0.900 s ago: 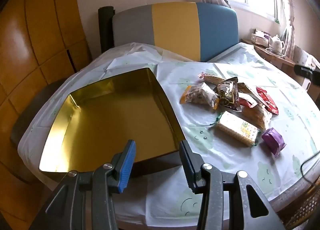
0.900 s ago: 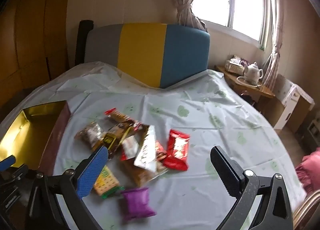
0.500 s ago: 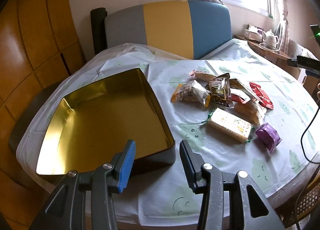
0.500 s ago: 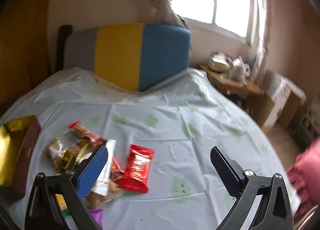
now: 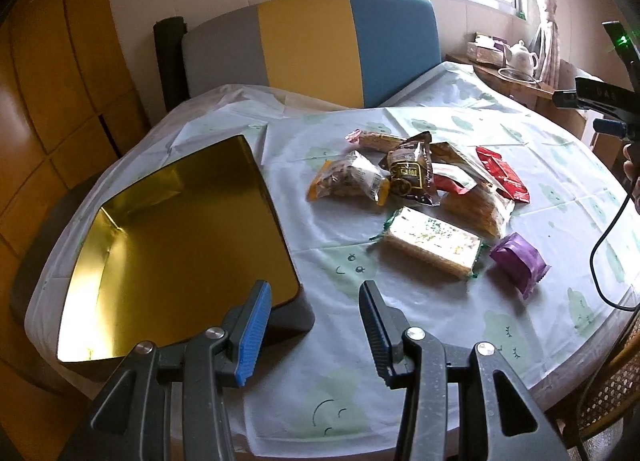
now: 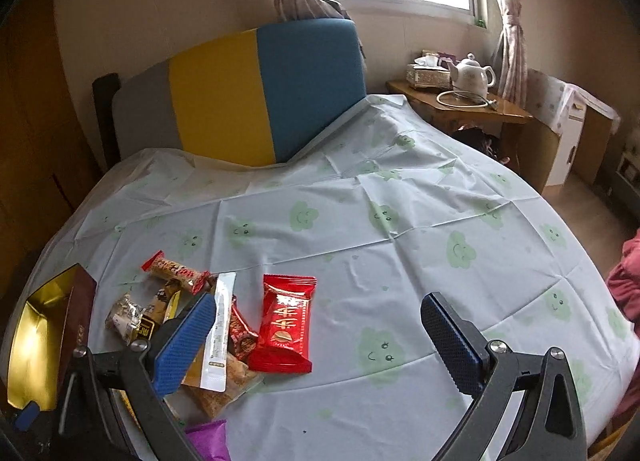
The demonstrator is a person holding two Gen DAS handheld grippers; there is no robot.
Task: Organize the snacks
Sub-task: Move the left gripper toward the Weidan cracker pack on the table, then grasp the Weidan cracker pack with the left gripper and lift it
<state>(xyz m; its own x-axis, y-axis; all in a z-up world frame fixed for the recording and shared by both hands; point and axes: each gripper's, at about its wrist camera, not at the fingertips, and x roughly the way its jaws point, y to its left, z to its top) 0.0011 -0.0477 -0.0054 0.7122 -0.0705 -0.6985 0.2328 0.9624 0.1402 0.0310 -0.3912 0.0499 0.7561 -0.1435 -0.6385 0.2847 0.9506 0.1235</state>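
A gold-lined tin box (image 5: 180, 229) lies open on the table's left; it also shows in the right wrist view (image 6: 36, 341). Several snack packets lie in a heap to its right: a cracker pack (image 5: 432, 245), a purple packet (image 5: 518, 263), a dark brown packet (image 5: 410, 173) and a red packet (image 5: 502, 175), which also shows in the right wrist view (image 6: 286, 327). My left gripper (image 5: 312, 325) is open and empty above the box's near right corner. My right gripper (image 6: 320, 337) is open wide and empty above the red packet.
The round table wears a pale cloth with green clouds (image 6: 380, 221). A grey, yellow and blue chair back (image 5: 312, 49) stands behind it. A side table with a teapot (image 6: 472, 75) is at the far right. A black cable (image 5: 604, 253) hangs at the right.
My left gripper has swung right, so the box sits further left in its view. My right gripper has swung right and pulled back from the heap; both stay open and empty.
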